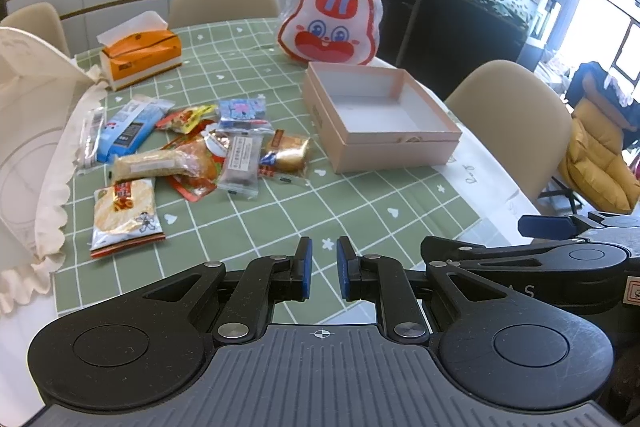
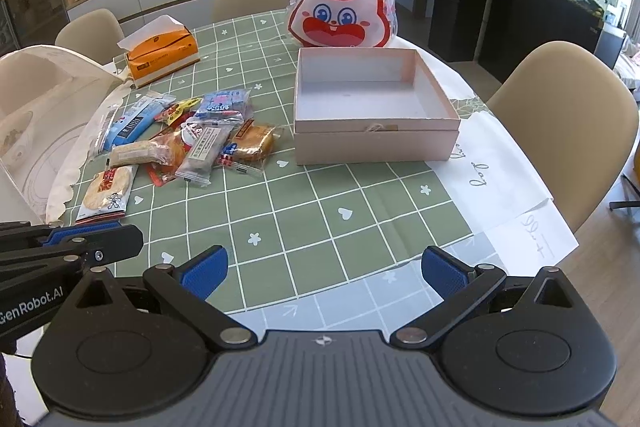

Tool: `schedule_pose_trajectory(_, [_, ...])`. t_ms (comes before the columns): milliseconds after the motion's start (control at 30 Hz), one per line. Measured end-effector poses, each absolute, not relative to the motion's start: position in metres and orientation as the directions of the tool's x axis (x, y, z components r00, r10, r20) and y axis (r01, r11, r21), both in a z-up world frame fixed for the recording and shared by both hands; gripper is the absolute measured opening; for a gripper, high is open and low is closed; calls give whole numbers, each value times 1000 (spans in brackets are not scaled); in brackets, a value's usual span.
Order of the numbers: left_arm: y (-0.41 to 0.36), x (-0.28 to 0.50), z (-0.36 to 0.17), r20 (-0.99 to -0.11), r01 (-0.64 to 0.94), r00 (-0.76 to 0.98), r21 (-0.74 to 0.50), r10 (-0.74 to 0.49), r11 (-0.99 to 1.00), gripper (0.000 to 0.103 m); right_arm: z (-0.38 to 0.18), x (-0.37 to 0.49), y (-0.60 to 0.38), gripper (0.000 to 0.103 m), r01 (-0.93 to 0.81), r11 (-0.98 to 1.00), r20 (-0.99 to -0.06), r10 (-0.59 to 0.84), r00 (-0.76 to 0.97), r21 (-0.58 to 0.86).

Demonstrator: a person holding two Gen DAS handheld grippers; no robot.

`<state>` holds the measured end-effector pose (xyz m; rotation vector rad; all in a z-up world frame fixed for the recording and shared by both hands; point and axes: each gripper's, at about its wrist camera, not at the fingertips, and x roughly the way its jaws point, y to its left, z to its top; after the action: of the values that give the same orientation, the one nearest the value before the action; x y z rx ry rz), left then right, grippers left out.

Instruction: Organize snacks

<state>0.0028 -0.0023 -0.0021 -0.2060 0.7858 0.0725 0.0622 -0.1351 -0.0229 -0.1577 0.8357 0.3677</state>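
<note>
A pile of wrapped snacks (image 1: 188,151) lies on the green checked tablecloth, left of an open, empty pink box (image 1: 376,117). The pile (image 2: 188,143) and the box (image 2: 372,107) also show in the right wrist view. A rice cracker pack (image 1: 126,215) lies nearest me at the pile's left. My left gripper (image 1: 324,267) hovers over the near table edge, its blue pads a narrow gap apart with nothing between them. My right gripper (image 2: 324,273) is wide open and empty, also over the near edge, to the right of the left one.
A red rabbit-face bag (image 1: 332,23) stands behind the box. An orange tissue box (image 1: 140,55) sits at the far left. A cream scalloped cloth cover (image 1: 32,147) lies at the left. Beige chairs (image 1: 516,123) surround the table. White paper (image 2: 504,183) lies at the right edge.
</note>
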Motion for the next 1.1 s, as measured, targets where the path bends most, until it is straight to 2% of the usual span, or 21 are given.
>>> schedule_pose_trajectory(1100, [-5,3,-5,-715,-140,699,-161,-18,977,17,-18,58,-141,103,-366,930,-738,257,624,15])
